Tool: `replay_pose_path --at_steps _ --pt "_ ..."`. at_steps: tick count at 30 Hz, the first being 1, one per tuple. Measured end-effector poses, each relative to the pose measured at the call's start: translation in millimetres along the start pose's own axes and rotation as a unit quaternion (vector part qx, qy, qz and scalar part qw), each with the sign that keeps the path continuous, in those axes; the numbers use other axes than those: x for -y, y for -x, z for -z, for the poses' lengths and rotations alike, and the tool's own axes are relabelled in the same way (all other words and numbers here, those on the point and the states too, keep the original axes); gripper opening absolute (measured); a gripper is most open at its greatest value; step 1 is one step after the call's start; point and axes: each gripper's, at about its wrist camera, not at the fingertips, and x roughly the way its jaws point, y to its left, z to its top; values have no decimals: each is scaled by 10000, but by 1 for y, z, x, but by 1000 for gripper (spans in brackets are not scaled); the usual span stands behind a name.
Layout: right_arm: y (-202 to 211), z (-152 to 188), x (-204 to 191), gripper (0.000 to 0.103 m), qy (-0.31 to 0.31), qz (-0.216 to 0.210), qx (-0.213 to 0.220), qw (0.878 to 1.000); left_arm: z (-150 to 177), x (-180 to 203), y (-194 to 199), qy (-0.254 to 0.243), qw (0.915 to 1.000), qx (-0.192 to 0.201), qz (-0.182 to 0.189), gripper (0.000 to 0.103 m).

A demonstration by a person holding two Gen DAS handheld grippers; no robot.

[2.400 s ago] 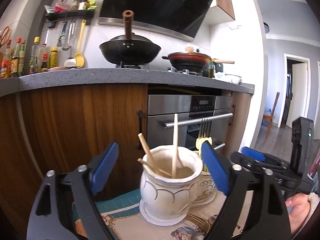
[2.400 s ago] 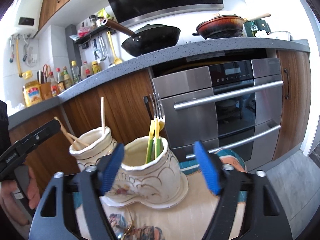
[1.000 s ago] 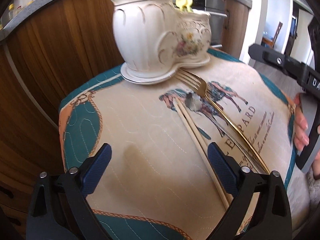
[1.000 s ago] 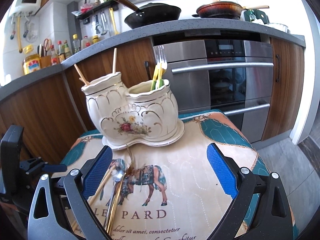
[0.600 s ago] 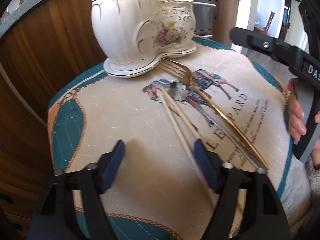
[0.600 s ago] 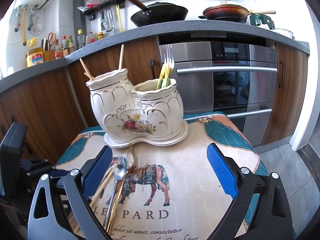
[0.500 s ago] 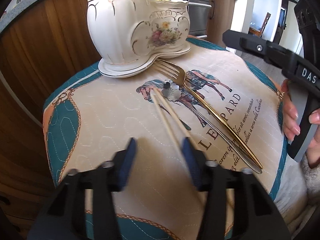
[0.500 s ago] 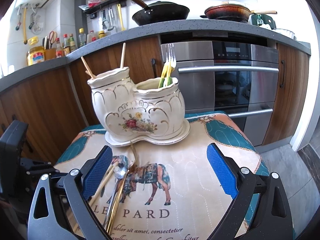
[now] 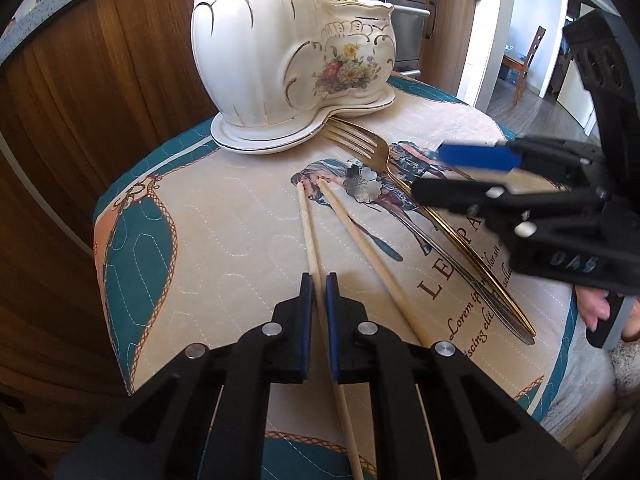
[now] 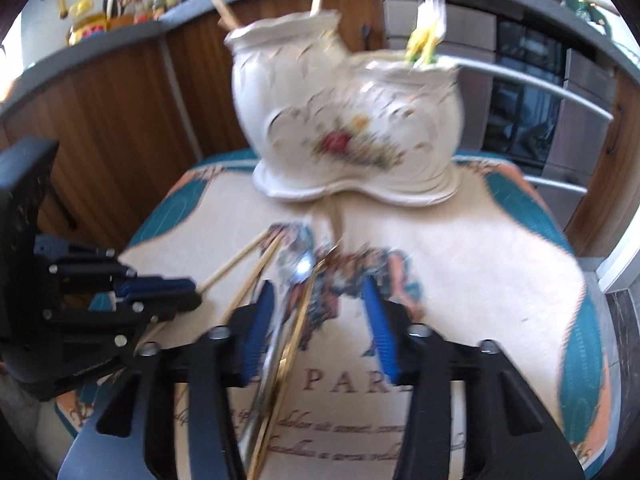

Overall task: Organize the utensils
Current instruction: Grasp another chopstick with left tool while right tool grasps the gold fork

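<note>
Pinching chopstick (image 9: 310, 236) near cloth edge (image 9: 105, 248)

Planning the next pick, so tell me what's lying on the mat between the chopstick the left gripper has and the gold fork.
In the left wrist view, the second chopstick and a silver spoon lie between the gripped chopstick and the gold fork.

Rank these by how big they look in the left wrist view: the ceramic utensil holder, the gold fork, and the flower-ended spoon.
1. ceramic utensil holder, by far the bulkiest.
2. gold fork and flower-ended spoon: they lie side by side, look about equally long, and the right tongs cover part of both, so no ranking between them.
</note>
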Motion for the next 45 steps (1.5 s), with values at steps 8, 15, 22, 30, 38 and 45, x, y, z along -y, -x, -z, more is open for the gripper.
replay_pose_path --at_steps 8,15,22,30,38,45 --pt "-11 5 -8 12 10 83 -246 9997 0 3 -3 -42 10000 15 -22 7" --pt "5 12 -2 7 125 189 -353 9991 1 2 0 -71 9999 -54 112 6" --pt "12 19 -8 7 642 378 -617 9953 -2 10 -3 -286 9992 -136 251 6" --pt "-5 8 -11 16 668 431 -766 9939 -5 9 -8 -166 9994 -100 274 6" --pt "-4 12 -6 6 518 329 -594 9963 -7 11 -12 -161 9994 -106 300 6" --pt "12 12 5 6 249 173 -273 9992 -5 7 -10 -106 9995 -80 292 4"
